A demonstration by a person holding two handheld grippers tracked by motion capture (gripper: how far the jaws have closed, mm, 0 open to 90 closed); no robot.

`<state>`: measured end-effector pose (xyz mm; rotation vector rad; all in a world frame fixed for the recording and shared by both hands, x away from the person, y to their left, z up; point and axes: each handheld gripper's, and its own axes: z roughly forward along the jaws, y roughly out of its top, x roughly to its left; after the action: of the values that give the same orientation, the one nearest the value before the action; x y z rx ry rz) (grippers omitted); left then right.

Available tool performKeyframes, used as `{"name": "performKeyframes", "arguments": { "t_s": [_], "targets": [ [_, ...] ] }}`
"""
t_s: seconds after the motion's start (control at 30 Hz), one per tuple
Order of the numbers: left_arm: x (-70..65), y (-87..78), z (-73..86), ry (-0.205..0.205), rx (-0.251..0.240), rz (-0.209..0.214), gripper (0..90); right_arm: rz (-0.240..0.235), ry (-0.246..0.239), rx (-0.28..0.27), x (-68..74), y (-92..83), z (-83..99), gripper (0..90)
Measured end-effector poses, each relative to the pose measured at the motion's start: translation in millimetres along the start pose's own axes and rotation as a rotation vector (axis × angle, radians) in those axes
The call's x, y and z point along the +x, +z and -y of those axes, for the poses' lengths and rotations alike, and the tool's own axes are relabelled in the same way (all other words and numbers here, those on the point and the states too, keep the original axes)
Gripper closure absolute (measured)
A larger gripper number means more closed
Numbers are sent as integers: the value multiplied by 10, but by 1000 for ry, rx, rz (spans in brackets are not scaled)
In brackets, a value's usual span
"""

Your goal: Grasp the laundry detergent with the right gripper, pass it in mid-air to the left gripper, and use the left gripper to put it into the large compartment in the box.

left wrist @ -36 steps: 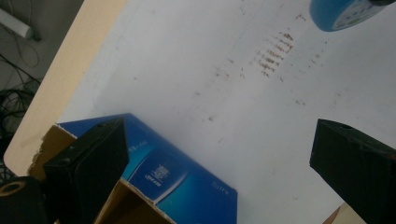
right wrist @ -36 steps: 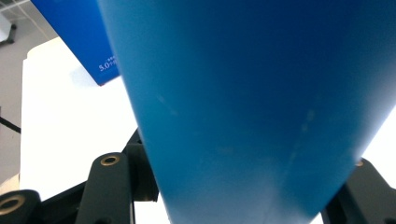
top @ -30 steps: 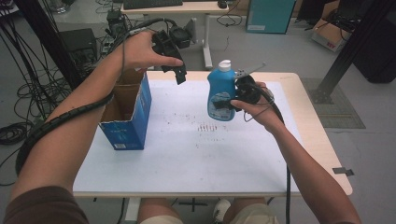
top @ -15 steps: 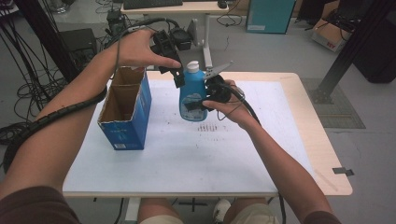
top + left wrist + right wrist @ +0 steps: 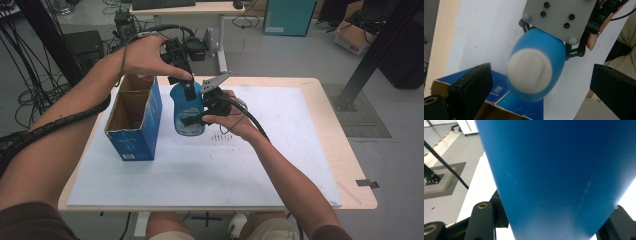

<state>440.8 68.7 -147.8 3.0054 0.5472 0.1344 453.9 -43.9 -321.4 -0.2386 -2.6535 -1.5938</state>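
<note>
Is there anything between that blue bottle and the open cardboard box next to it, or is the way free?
Nothing visible blocks it. The blue bottle, gripped by the right tool, hangs just beside the open box. The left tool hovers open around its white cap, above, not between bottle and box.

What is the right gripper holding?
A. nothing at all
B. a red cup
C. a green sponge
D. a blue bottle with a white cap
D: the right gripper is shut on the blue bottle, whose white cap shows in the left gripper view.
</note>
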Motion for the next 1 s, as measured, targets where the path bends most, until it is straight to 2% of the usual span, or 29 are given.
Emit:
{"name": "performKeyframes", "arguments": {
  "t_s": [0.2, 0.3, 0.33, 0.47, 0.5, 0.7, 0.8, 0.83, 0.87, 0.93, 1.0],
  "targets": [
    [-48, 10, 14, 20, -4, 19, 51, -27, -37, 1, 71, 39, -11, 415],
    [-67, 27, 9, 25, 16, 26, 51, -33, -53, -8, 96, 30, -27, 415],
    [-53, 19, 4, 53, 37, 27, 51, -32, -60, -9, 104, 25, -31, 414],
    [-73, 36, -4, 68, 54, 51, 53, -36, -72, 2, 127, 10, -33, 414],
    [-90, 58, -12, 71, 69, 55, 52, -41, -80, 5, 134, 5, -29, 414],
    [-121, 113, -23, 75, 82, 70, 53, -41, -93, 3, 165, -31, -37, 415],
    [-136, 139, -39, 84, 97, 69, 53, -57, -86, -8, 185, -62, -46, 414],
    [-144, 153, -46, 85, 96, 68, 53, -49, -120, -2, 169, -76, -48, 415],
    [-151, 164, -53, 93, 103, 68, 53, -47, -131, -3, 170, -83, -51, 415],
    [-157, 173, -69, 105, 128, 66, 53, -46, -134, -5, 183, -95, -55, 414],
    [-170, 187, -79, 107, 128, 57, 53, -45, -131, -1, 196, -106, -58, 415]
  ]
}}
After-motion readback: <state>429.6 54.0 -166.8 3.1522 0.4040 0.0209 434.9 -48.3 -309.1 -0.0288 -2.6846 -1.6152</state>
